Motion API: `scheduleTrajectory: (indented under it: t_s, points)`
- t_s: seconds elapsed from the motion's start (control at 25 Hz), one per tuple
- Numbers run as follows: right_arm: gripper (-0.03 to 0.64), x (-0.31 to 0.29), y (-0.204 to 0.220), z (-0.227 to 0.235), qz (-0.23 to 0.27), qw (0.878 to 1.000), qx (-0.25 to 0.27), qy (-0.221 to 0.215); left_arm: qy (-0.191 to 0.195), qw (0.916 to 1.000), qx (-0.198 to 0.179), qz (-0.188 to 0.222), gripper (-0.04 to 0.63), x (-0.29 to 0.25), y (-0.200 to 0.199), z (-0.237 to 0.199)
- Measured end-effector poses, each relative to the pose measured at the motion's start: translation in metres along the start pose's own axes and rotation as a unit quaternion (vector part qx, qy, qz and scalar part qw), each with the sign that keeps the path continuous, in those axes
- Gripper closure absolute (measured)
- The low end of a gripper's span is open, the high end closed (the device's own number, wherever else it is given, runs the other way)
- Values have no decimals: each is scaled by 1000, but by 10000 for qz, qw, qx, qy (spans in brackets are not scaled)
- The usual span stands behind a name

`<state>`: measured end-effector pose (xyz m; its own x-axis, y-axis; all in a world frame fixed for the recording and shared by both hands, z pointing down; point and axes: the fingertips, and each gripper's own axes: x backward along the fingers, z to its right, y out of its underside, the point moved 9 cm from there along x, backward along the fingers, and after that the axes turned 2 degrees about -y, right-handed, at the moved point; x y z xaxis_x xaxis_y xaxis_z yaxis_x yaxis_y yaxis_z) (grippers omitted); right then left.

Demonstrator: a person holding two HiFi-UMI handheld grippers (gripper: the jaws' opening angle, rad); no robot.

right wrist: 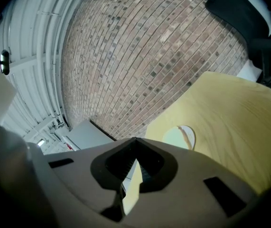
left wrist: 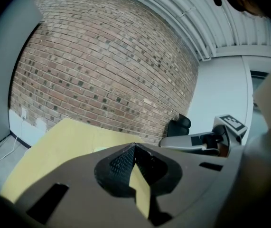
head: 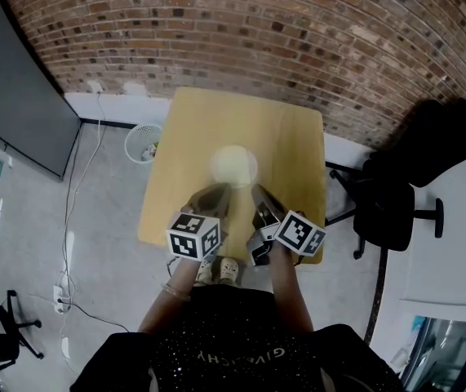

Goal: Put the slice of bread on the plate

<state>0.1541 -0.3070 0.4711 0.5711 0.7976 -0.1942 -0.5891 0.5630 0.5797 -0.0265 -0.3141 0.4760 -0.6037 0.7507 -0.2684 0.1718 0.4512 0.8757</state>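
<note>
The plate (head: pixel 234 166) is the one task thing that reads clearly: a pale, round disc, yellowish white, lying flat near the middle of the light wooden surface (head: pixel 184 129). The slice of bread cannot be picked out with certainty. In the right gripper view a thin brown curved streak crosses the right part of the disc, with a whiter patch beyond it, but it is too small to tell whether that is a crust. From the head view the plate lies just ahead of both claws. The left claw (head: pixel 219 191) points toward its near left edge and the right claw (head: pixel 258 193) toward its near right edge, so the disc sits between the two lines they point along. In the right gripper view the plate shows ahead of the tips and off to their right, apart from them. Each claw is pressed together, its tips meeting at a point, with nothing pinched between them; only the yellow surface shows through the gap lower down. Both claws are held over the near part of the surface. Behind it stands a brick wall (head: pixel 257 31). A black chair (head: pixel 396 194) stands to the right of the surface, and a white basket (head: pixel 143 143) sits on the floor to its left.
</note>
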Motion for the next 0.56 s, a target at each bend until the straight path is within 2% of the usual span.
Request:
scheduleTrajectory:
  t_s: [0.56]
  points:
    - [604, 5, 8, -1, 23, 9999, -102, -8, -13, 10000, 2, -14, 586, 8, 6, 0]
